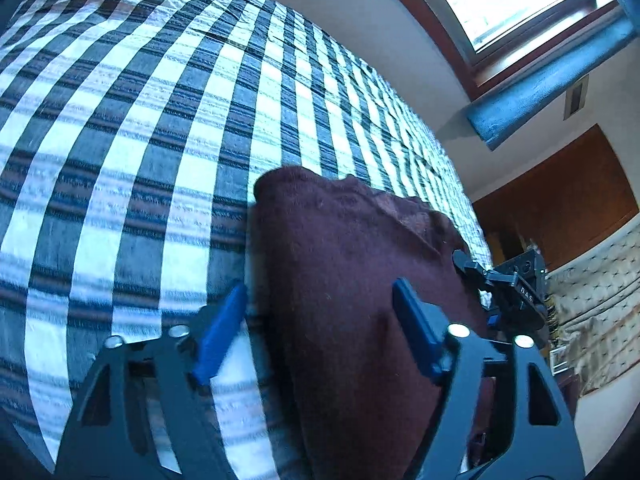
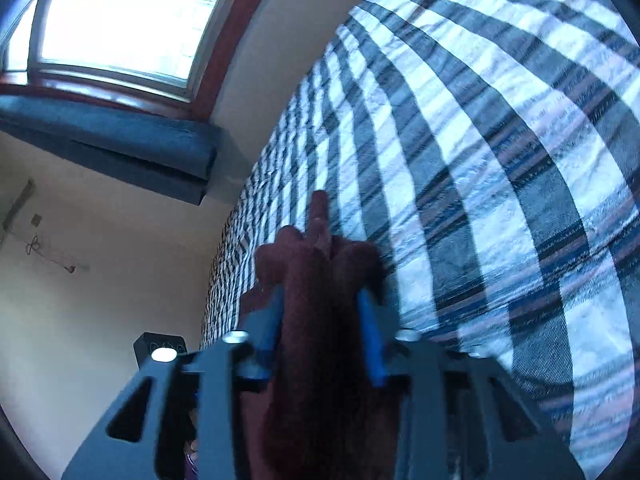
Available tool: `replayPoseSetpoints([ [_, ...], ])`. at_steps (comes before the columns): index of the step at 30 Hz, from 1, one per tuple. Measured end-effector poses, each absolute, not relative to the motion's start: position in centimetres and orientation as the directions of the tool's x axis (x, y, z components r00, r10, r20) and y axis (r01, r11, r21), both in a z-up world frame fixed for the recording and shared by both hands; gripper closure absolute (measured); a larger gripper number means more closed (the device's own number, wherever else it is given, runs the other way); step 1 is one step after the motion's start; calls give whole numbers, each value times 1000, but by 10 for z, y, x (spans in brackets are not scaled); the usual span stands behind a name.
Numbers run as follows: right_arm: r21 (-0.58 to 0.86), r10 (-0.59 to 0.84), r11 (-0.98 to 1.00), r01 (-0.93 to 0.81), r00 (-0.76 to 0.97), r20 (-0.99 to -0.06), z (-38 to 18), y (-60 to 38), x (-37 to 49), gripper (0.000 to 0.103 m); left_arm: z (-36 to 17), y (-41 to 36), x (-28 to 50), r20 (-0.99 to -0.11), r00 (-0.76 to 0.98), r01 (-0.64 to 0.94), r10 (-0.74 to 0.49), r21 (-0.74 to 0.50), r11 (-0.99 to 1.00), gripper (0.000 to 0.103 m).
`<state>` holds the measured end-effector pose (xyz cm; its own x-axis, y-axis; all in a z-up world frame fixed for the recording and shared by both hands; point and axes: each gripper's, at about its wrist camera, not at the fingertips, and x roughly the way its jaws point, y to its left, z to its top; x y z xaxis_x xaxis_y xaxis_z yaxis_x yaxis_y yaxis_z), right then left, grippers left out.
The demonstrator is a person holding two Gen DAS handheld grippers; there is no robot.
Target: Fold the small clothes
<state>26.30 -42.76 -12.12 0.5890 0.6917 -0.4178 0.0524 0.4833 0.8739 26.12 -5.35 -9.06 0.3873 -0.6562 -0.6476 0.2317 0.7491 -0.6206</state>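
Two grippers over checked bedspread (image 1: 140, 140). Maroon cloth (image 1: 340, 260) lies on bed, bunched. Left gripper (image 1: 320, 300) jaws wide apart, cloth between them, pads not pressing. Right gripper (image 2: 322, 300) jaws narrow, clamped on a bunched fold of cloth (image 2: 316, 272). Window (image 2: 116, 20) behind.

Daylight from a blown-out white window in a brown wooden frame (image 2: 116, 20), bluish cast, checked blue and white bed cover (image 1: 160, 120) bright, strong fisheye bending, dark corners, motion blur on the near edges
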Motion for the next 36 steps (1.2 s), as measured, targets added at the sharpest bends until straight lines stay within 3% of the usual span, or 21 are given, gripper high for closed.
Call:
replayPoseSetpoints([
  [3, 869, 683, 487, 83, 585, -438, -129, -430, 264, 85, -93, -54, 268, -672, 398, 220, -625, -591, 776, 51],
  [7, 856, 669, 512, 78, 589, -454, -126, -429, 262, 84, -91, -56, 271, -680, 406, 222, -611, -575, 788, 53],
  [14, 861, 681, 506, 58, 585, -440, -110, -430, 221, 57, -82, -57, 243, -651, 353, 261, -672, -622, 739, 37],
  [22, 866, 712, 499, 28, 557, -428, -108, -414, 158, 53, -90, -63, 184, -624, 279, 249, -730, -687, 683, 32],
  [24, 855, 697, 519, 26, 566, -440, -107, -411, 149, 54, -90, -67, 174, -637, 289, 260, -715, -666, 699, 32],
  [26, 831, 678, 555, 30, 563, -473, -107, -408, 146, 67, -90, -73, 170, -654, 306, 273, -692, -636, 722, 33],
  [29, 831, 677, 555, 37, 560, -477, -111, -408, 148, 77, -90, -75, 170, -671, 321, 270, -669, -612, 744, 39],
  [36, 844, 684, 535, 37, 568, -458, -123, -415, 144, 80, -91, -81, 168, -676, 353, 298, -647, -575, 762, 41],
])
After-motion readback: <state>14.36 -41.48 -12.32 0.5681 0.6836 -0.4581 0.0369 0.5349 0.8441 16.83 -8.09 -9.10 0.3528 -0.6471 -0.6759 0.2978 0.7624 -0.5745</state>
